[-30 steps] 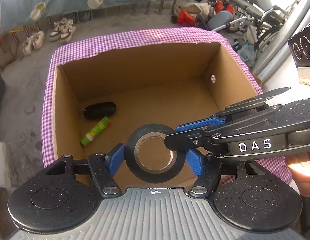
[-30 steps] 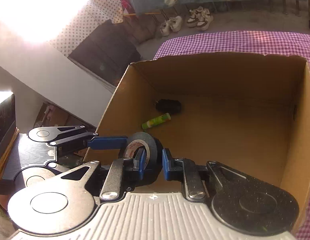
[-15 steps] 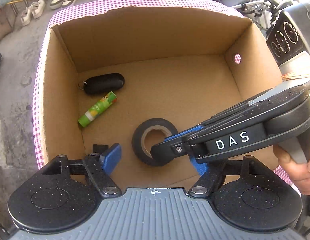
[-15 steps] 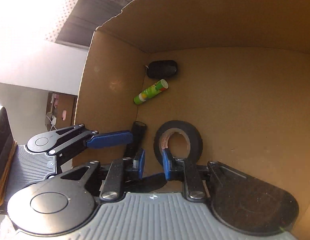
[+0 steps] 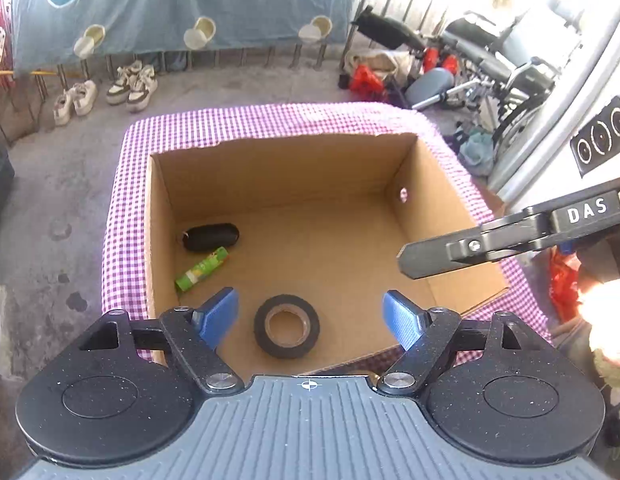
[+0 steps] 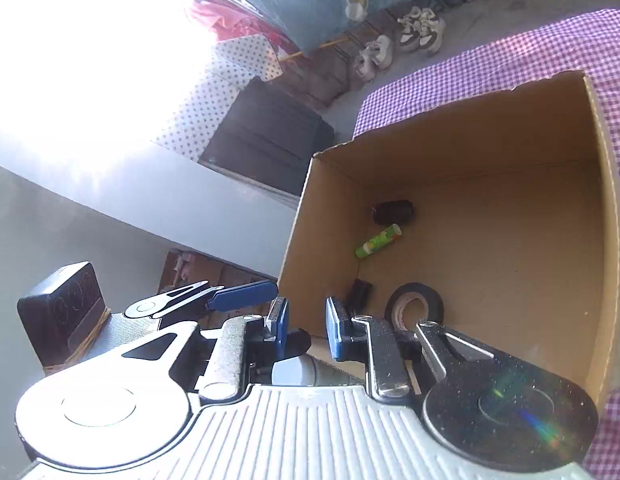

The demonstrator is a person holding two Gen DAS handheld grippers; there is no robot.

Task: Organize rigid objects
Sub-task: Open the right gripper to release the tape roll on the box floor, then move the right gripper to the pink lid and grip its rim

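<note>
Black electrical tape (image 5: 287, 326) lies flat on the cardboard box (image 5: 270, 168) floor, near a green glue stick (image 5: 202, 269) and a black pouch (image 5: 211, 236). Left gripper (image 5: 310, 316) hovers above the roll, fingers spreading with nothing between; right gripper (image 6: 306, 326) is nearly closed and empty.

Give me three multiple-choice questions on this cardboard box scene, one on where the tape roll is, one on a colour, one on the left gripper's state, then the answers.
1. Where does the tape roll lie?
A. on the cardboard box floor
B. on the checked cloth
C. in a gripper

2. What colour is the glue stick?
A. red
B. green
C. white

3. What is between the left gripper's pads?
A. the tape
B. the black case
C. nothing

Answers: A, it lies flat on the cardboard; B, a green tube; C, jaws opening, tape below.
</note>
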